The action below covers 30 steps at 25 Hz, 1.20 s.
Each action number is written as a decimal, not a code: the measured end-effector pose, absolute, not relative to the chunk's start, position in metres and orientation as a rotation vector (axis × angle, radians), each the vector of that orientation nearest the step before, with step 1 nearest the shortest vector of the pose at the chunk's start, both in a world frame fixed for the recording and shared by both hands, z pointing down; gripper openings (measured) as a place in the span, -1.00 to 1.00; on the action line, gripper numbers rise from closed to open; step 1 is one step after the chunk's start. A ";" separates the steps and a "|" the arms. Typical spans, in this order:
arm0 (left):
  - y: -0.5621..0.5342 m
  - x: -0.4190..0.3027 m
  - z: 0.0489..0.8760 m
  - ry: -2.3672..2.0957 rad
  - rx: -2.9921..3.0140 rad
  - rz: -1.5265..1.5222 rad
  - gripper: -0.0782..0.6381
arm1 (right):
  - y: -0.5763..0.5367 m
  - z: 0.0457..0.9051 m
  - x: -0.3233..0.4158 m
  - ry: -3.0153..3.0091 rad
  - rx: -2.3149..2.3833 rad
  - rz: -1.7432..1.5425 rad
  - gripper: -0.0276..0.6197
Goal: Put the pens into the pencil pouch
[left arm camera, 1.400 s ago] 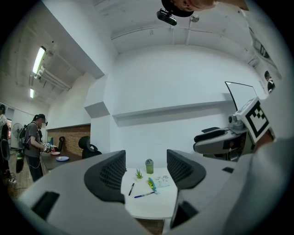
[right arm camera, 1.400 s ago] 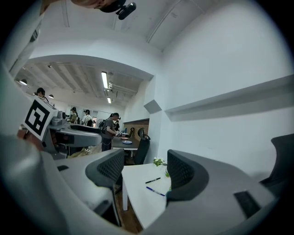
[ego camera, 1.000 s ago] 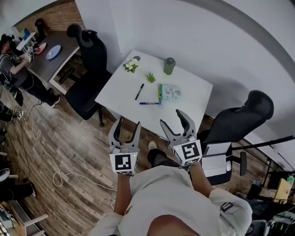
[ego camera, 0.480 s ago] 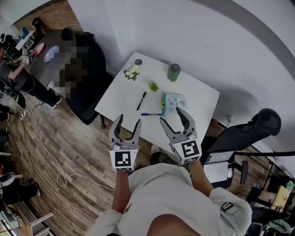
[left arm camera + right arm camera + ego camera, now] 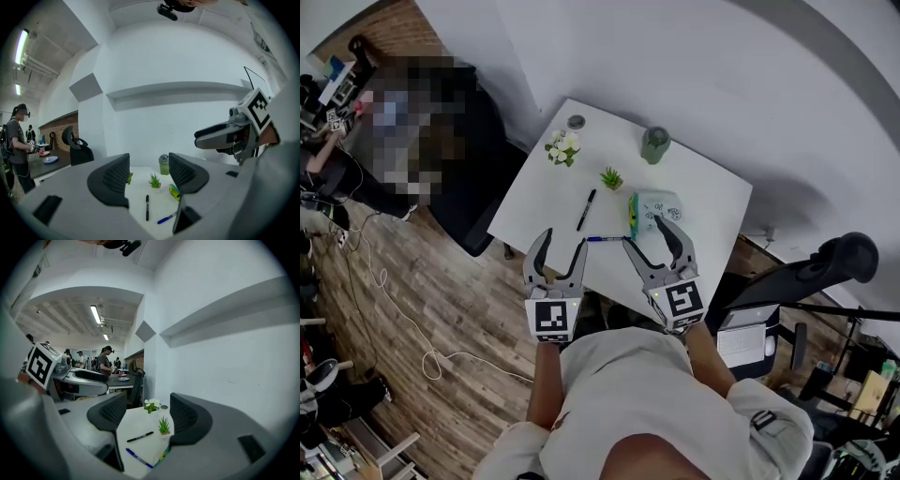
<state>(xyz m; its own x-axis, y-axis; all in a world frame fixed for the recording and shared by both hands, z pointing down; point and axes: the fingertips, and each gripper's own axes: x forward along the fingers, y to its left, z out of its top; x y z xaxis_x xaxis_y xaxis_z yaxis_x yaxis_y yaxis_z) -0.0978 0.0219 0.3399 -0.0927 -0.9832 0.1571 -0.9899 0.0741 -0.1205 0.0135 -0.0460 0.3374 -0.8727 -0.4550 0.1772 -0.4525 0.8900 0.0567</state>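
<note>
While the left claw (image 5: 563,240), its jaws just narrowed slightly, and the right claw (image 5: 649,232) both gape empty at the desk (image 5: 712,192) edge, the blue pen (image 5: 605,238) lies crosswise between them, with the pencil pouch (image 5: 654,208) just beyond the right.

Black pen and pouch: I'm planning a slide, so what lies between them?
Only bare table between black pen and pouch, clearest in the head view; the small plant stands beyond that gap, the blue pen on its near side.

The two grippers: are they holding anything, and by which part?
Nothing. The left gripper and right gripper are both open and empty, the left's fingers having just closed slightly.
</note>
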 end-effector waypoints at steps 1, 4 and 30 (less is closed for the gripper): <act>0.017 -0.100 0.342 -2.264 2.101 0.309 -0.07 | -0.049 0.339 0.011 -2.867 0.702 -0.016 -0.01; 0.004 -0.108 0.349 -2.218 2.139 0.313 -0.08 | -0.058 0.344 0.003 -2.848 0.733 -0.004 -0.03; -0.068 -0.166 0.495 -1.590 2.323 0.437 -0.26 | -0.083 0.466 -0.078 -2.460 0.908 0.156 -0.18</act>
<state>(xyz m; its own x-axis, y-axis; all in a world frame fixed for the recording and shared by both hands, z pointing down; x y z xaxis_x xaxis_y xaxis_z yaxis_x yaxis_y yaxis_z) -0.1656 -0.0679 0.4951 0.3439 -0.8466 0.4063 -0.9353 -0.3474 0.0678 -0.0779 -0.0834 0.4658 -0.6469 -0.5764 0.4994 -0.6349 0.7698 0.0661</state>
